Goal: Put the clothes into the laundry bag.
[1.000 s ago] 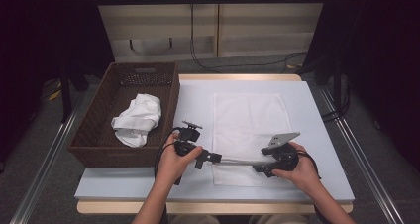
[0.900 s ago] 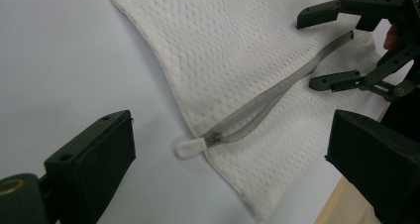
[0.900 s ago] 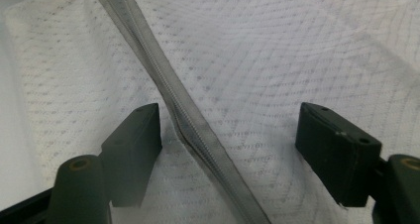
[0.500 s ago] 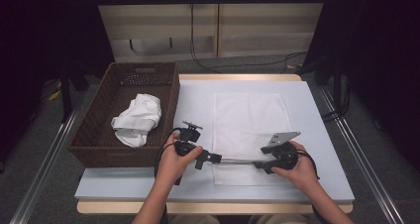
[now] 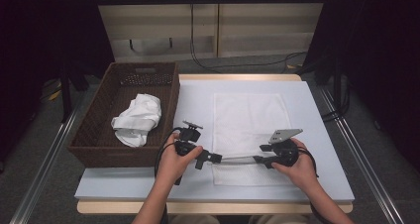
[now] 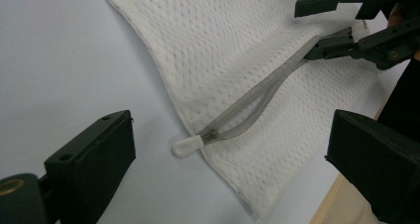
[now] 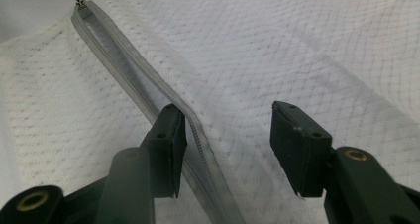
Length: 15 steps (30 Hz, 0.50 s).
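A white mesh bag (image 5: 250,130) lies flat on the table. Its grey zipper (image 5: 237,159) runs along the near edge between my two grippers. In the left gripper view the zipper (image 6: 257,97) gapes partly and ends in a white pull tab (image 6: 188,145). My left gripper (image 5: 214,159) stands open, its jaws wide on either side of that tab (image 6: 233,135) without touching it. My right gripper (image 5: 257,159) has just been closing its jaws. In its own view (image 7: 228,135) the zipper strip (image 7: 124,60) lies against the left jaw, while the right jaw stands clear of it.
A brown wicker basket (image 5: 99,135) sits at the table's left and holds a crumpled white cloth (image 5: 138,119). The pale mat (image 5: 317,149) reaches past the bag on the right. The table's wooden front edge (image 5: 213,206) runs just below the hands.
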Available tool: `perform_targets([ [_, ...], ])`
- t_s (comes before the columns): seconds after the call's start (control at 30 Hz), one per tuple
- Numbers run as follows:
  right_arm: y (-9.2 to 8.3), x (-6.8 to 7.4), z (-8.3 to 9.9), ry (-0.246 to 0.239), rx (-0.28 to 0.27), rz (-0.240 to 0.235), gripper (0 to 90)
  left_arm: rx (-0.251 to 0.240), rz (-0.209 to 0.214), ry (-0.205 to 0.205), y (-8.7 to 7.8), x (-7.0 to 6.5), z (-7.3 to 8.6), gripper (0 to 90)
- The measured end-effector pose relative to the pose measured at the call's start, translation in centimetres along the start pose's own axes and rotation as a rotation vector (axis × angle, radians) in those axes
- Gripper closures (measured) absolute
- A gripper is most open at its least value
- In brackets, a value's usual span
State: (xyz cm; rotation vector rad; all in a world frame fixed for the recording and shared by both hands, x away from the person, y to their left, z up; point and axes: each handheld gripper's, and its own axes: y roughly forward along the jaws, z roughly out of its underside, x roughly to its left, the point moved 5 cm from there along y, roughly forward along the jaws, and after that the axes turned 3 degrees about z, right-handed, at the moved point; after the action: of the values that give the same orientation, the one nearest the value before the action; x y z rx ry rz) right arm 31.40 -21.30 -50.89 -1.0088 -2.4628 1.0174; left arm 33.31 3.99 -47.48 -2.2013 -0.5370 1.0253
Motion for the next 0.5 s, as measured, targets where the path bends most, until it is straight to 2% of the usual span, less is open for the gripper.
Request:
perform_targets([
  [0.13, 0.33, 0.13, -0.16, -0.009, 0.007, 0.004, 51.8, -0.005, -0.001, 0.001, -0.05, -0.03, -0.06, 4.5],
  [0.17, 0.39, 0.18, -0.22, -0.008, 0.007, -0.005, 52.0, -0.013, -0.001, -0.011, 0.01, -0.13, -0.08, 4.5],
  [0.2, 0.41, 0.16, -0.27, 0.001, 0.008, -0.002, 52.7, 0.007, 0.000, 0.014, -0.09, 0.00, 0.00, 4.4],
  [0.37, 0.79, 0.03, -0.29, 0.040, 0.003, -0.009, 55.7, 0.007, 0.004, 0.012, 0.00, -0.11, -0.03, 4.5],
  [0.43, 1.01, 0.14, -0.20, 0.060, 0.002, -0.026, 60.3, -0.002, 0.003, 0.001, 0.04, -0.17, -0.07, 4.5],
  [0.5, 1.01, 0.24, -0.30, 0.066, -0.001, -0.038, 67.1, 0.009, -0.001, 0.015, -0.06, -0.10, -0.05, 4.5],
])
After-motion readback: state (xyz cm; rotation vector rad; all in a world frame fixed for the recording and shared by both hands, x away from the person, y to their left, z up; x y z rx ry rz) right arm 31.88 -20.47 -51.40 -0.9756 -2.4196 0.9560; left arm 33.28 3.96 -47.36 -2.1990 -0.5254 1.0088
